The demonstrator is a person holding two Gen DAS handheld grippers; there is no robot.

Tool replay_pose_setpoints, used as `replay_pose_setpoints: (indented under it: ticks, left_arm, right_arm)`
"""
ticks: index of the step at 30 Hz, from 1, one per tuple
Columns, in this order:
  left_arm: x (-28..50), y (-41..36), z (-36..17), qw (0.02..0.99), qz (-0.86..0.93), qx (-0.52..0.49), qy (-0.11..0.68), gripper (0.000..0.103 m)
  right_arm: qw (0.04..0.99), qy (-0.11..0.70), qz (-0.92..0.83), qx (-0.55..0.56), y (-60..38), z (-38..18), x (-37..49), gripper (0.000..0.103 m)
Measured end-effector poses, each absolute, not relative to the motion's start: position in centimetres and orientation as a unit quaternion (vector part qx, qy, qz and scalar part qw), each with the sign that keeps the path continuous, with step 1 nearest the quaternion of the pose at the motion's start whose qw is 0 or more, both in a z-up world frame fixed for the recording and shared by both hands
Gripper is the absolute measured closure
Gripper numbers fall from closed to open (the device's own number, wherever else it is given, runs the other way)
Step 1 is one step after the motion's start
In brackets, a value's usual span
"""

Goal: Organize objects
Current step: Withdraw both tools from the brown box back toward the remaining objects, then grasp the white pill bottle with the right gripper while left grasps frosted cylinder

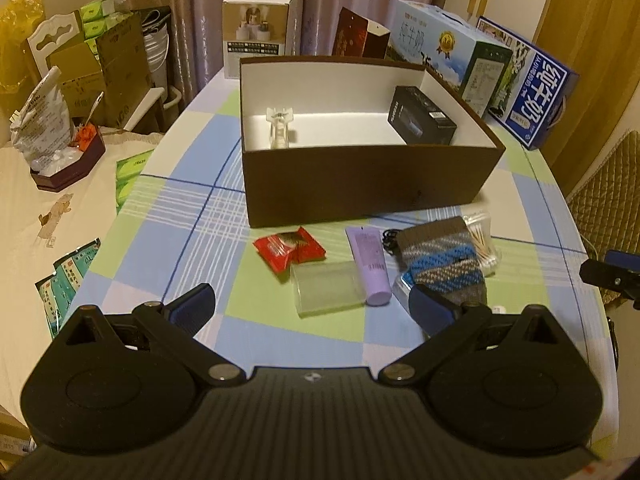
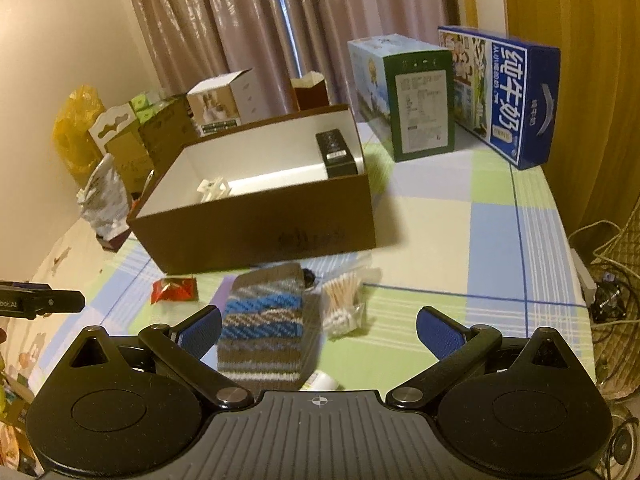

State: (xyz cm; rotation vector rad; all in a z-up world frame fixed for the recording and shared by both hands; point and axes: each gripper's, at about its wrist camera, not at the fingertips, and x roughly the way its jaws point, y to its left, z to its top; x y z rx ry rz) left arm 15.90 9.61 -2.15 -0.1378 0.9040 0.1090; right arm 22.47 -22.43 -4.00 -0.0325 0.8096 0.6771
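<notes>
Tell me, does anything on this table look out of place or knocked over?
Mostly loose clutter before the brown box: a clear plastic cup lies on its side, and cotton swabs fan out beside a knitted pouch. Nothing looks spilled or broken.

Checked tablecloth (image 1: pixel 192 216) bears brown box (image 1: pixel 360 184), knitted pouch (image 1: pixel 444 260), lilac tube (image 1: pixel 370 266).

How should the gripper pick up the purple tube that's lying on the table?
Probably grip the lilac plastic tube across its middle, coming down from above. It lies flat, its flat crimped end towards the brown cardboard box, its cap towards the open left gripper. The clear plastic cylinder hugs one long side, so one finger must slip between them.
</notes>
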Motion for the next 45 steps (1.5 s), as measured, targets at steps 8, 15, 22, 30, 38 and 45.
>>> replay_pose_setpoints:
  ticks: [8, 15, 22, 30, 38, 45]
  left_arm:
    - [15.8, 9.2, -3.4, 0.89, 0.047, -0.068, 0.448, 0.002]
    - [16.1, 9.4, -4.9, 0.883, 0.051, -0.071, 0.461, 0.003]
    - [16.7, 9.7, -6.3, 0.876, 0.054, -0.074, 0.474, 0.003]
    - [17.6, 10.2, -7.2, 0.871, 0.054, -0.082, 0.481, 0.003]
    - [18.5, 10.5, -8.0, 0.868, 0.054, -0.082, 0.486, 0.004]
    - [19.7, 10.4, -9.0, 0.865, 0.048, -0.079, 0.494, 0.005]
  right_arm:
    - [0.851, 0.412, 0.324, -0.03, -22.0, -6.0, 21.7, 0.002]
    - [0.838, 0.428, 0.331, -0.072, -21.1, -8.7, 21.1, 0.006]
    - [0.823, 0.466, 0.319, -0.064, -20.5, -11.4, 21.7, 0.039]
    - [0.82, 0.485, 0.298, -0.056, -19.3, -12.8, 22.9, 0.06]
    - [0.816, 0.499, 0.287, -0.058, -18.2, -14.4, 23.8, 0.063]
    - [0.81, 0.507, 0.285, -0.073, -17.8, -15.8, 24.1, 0.079]
